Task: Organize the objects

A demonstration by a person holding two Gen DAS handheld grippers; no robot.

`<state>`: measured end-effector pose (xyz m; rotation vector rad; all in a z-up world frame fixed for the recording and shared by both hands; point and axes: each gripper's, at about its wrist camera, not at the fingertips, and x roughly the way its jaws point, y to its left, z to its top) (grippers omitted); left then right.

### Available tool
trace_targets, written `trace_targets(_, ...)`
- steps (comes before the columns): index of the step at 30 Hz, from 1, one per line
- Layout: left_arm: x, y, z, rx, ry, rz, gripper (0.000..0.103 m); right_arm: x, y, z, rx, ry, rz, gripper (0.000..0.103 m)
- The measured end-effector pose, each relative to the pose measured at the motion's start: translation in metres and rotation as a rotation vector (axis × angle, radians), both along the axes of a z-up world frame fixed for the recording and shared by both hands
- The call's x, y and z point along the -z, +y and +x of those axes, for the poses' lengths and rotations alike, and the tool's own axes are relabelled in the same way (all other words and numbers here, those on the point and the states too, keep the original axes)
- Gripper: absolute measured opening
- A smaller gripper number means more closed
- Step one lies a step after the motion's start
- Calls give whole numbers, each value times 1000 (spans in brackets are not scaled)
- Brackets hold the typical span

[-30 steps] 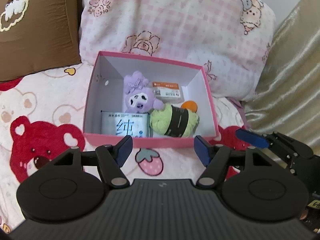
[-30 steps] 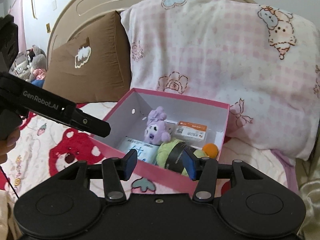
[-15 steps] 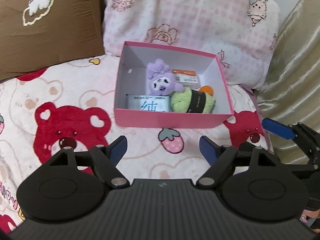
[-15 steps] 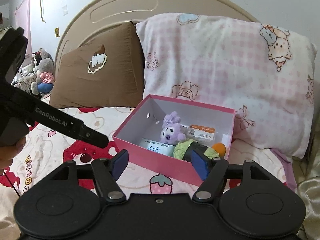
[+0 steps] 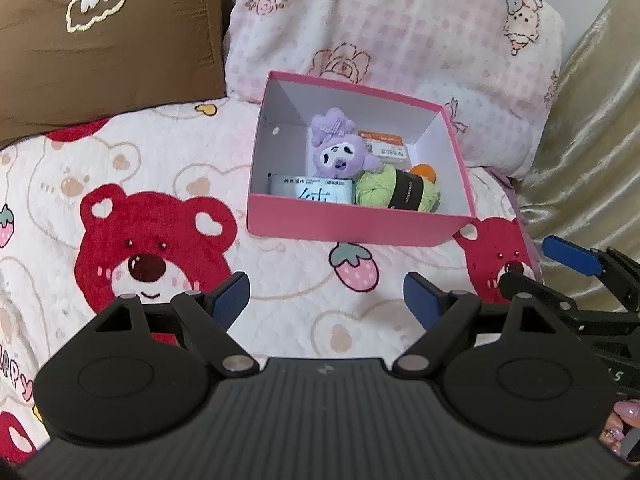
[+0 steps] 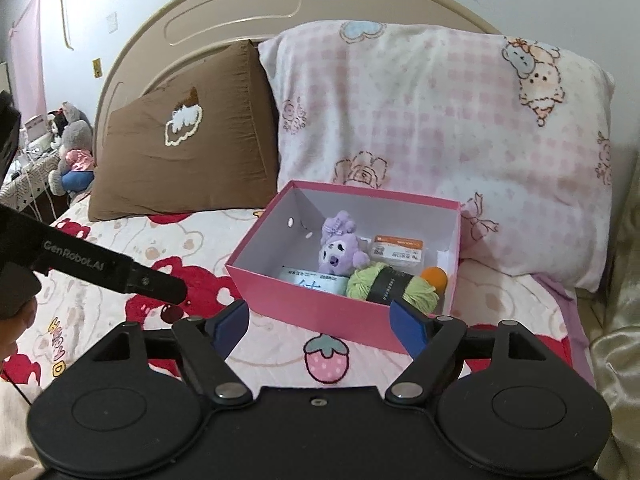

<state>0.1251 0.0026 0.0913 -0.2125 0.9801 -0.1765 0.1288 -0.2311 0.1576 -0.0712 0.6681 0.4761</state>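
A pink box (image 5: 352, 228) stands on the bed against the pink pillow; it also shows in the right wrist view (image 6: 320, 312). Inside lie a purple plush (image 5: 338, 152), a green yarn skein (image 5: 398, 192) with a black band, a white tissue pack (image 5: 310, 192), a small orange-labelled packet (image 5: 382, 146) and an orange ball (image 5: 424, 171). My left gripper (image 5: 326, 300) is open and empty, well in front of the box. My right gripper (image 6: 320, 326) is open and empty, in front of the box's near wall.
A brown pillow (image 5: 108, 40) and a pink checked pillow (image 5: 400, 32) lean on the headboard (image 6: 240, 28). The bear-print bedspread (image 5: 152, 248) covers the bed. A gold quilt (image 5: 592, 140) lies at the right. Plush toys (image 6: 72, 152) sit far left.
Both grippers have drawn back from the box, which now looks smaller and farther away. Both stay open and empty. The box contents have not moved.
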Motion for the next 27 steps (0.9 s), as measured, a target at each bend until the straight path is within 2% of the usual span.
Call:
trace_targets(9,2,-4,-10,20,-35,18,84,6,-7,-3,52,53,38,82)
trace_targets(12,4,-5,-12,16,-32,14,84,9,-5,-4,61,62,31,86)
trace_targets(15,10,-7,-14,17,-29,24,84,12,-5,-4,123,58,16,93)
trace_targets(17,15,-7,-14,9,-26,20,88,16,-5,-3,151,69,0,97)
trace_targets(22,24,-5,-14,1,-14,22,98,25,-1,-2,199,98,-89,97)
trace_targets(27,31,-2,-13,-9,1,17,103,29,-1,-3,208,126,-80,97)
